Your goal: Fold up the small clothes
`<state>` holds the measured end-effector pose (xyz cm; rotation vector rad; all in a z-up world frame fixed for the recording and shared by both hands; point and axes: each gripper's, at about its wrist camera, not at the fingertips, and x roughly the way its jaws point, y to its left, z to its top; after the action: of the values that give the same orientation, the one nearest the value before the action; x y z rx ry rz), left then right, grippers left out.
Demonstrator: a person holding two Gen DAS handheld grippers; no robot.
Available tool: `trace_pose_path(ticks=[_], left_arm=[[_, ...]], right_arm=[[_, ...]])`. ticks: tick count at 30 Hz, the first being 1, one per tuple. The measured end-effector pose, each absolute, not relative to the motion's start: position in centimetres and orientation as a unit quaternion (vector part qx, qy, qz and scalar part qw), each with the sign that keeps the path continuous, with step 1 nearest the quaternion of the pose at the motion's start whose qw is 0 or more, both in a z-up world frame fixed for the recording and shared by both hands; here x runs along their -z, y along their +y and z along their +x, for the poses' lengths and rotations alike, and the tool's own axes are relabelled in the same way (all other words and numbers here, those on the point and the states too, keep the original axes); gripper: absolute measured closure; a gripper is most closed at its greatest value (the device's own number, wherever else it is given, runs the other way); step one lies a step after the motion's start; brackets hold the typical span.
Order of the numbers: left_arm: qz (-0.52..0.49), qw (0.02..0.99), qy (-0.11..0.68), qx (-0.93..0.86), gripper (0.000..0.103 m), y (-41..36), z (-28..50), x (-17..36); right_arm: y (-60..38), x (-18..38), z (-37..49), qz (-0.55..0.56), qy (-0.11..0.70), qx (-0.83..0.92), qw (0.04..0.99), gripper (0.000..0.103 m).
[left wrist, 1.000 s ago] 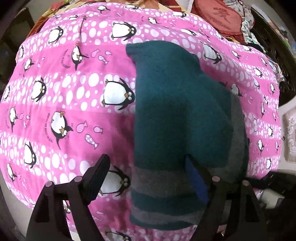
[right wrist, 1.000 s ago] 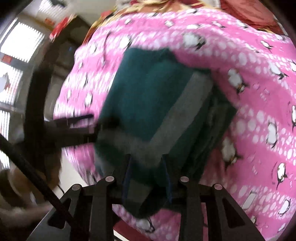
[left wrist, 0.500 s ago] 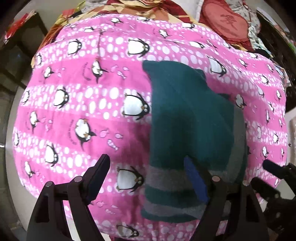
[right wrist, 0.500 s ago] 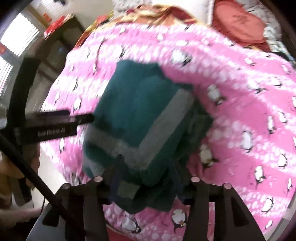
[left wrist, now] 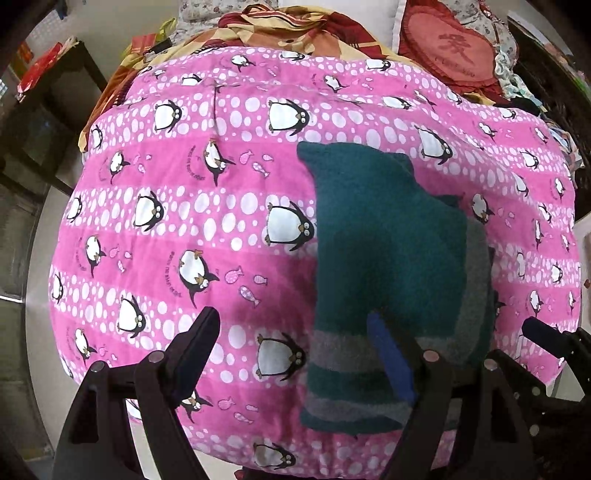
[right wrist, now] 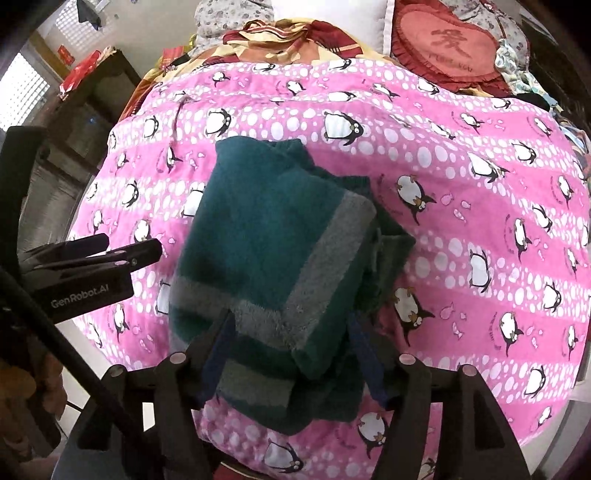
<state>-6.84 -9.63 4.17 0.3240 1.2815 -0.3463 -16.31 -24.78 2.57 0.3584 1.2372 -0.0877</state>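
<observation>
A small teal sweater with grey stripes [left wrist: 388, 251] lies folded on the pink penguin blanket [left wrist: 192, 221]. My left gripper [left wrist: 291, 332] hangs open above it; its left finger is over the blanket and its right finger [left wrist: 391, 354] over the sweater's striped near end. In the right wrist view the folded sweater [right wrist: 266, 236] fills the middle. My right gripper [right wrist: 291, 325] hovers over its near edge with the jaws opening; the cloth lies below them and the pads do not press on it. Each gripper shows in the other's view: the right gripper [left wrist: 546, 339], the left gripper [right wrist: 110, 251].
A red heart-shaped cushion [left wrist: 450, 55] and crumpled red-and-yellow bedding [left wrist: 295, 33] lie at the far end of the bed. A dark cabinet [right wrist: 92, 107] stands to the left. A person's hand [right wrist: 22, 387] shows at the lower left.
Both grippers have risen, so more of the blanket shows. The right jaws have spread and let go of the sweater's near edge. The sweater stays folded in place.
</observation>
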Motion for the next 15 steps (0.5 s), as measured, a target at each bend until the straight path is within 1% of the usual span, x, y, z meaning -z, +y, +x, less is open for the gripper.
trace_pose_path(ticks=[15], left_arm=[[0.148,0.771,0.601,0.151,0.022,-9.3,-7.0,-3.5]], right_arm=[[-25.1,-1.2,-16.3,0.18,0.59,0.069,0.784,0.034]])
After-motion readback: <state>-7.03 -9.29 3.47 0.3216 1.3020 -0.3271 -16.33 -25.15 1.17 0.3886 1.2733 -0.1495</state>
